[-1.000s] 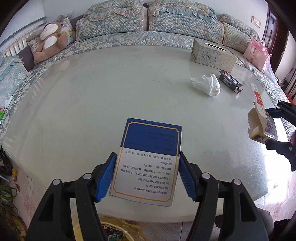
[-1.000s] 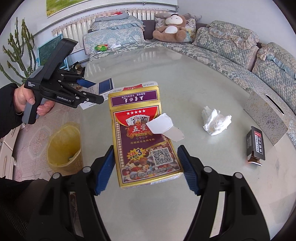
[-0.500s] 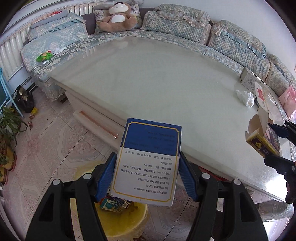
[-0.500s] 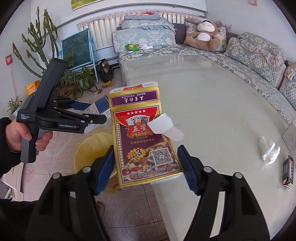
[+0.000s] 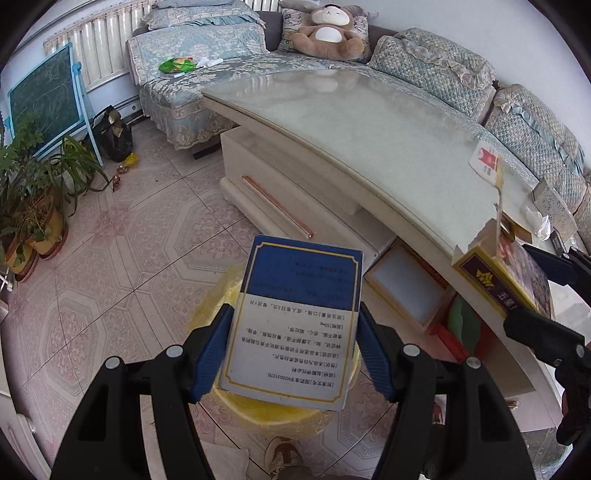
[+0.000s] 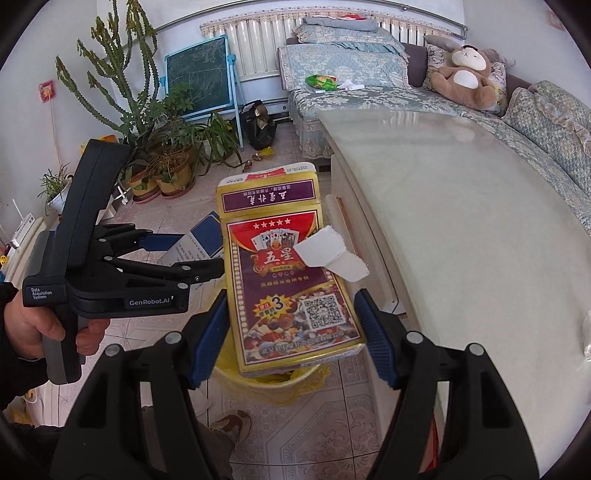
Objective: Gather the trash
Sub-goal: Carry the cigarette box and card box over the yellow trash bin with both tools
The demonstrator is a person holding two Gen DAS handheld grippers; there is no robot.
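Closest in the left wrist view, the left gripper [image 5: 293, 343] has its blue-padded fingers [image 5: 212, 350] about half open and pressed on the long sides of a flat blue-and-white cardboard box with printed text [image 5: 295, 317], so the box is firmly held. It hangs tilted downward directly above a round bin lined with a yellow plastic bag [image 5: 229, 291], which stands on the tiled floor just beside the near edge of the pale glass-topped counter [image 5: 369, 122]; this placement looks chosen so that letting go drops the box straight in. In the right wrist view, the right gripper [image 6: 291, 325] likewise has its fingers [image 6: 373, 332] about half open and clamped on a gold-and-red playing-card carton with a torn white flap [image 6: 291, 273], also held over the same yellow-lined bin [image 6: 280, 384], whose rim shows below the carton. Judging from this, both pieces of trash are in position for release. The right view alone shows the person's hand [image 6: 44, 325] gripping the black handle of the left gripper, and tall potted plants [image 6: 162, 170] by a green chalkboard easel [image 6: 199, 77]. The left view alone shows an open drawer under the counter edge [image 5: 402, 284] and, towards the counter's far right end, what looks like crumpled white tissue [image 5: 541, 225] not yet collected. Farthest away, both views show a brown-and-white stuffed bear [image 5: 328, 29] on the blue patterned sofa [image 5: 436, 66].
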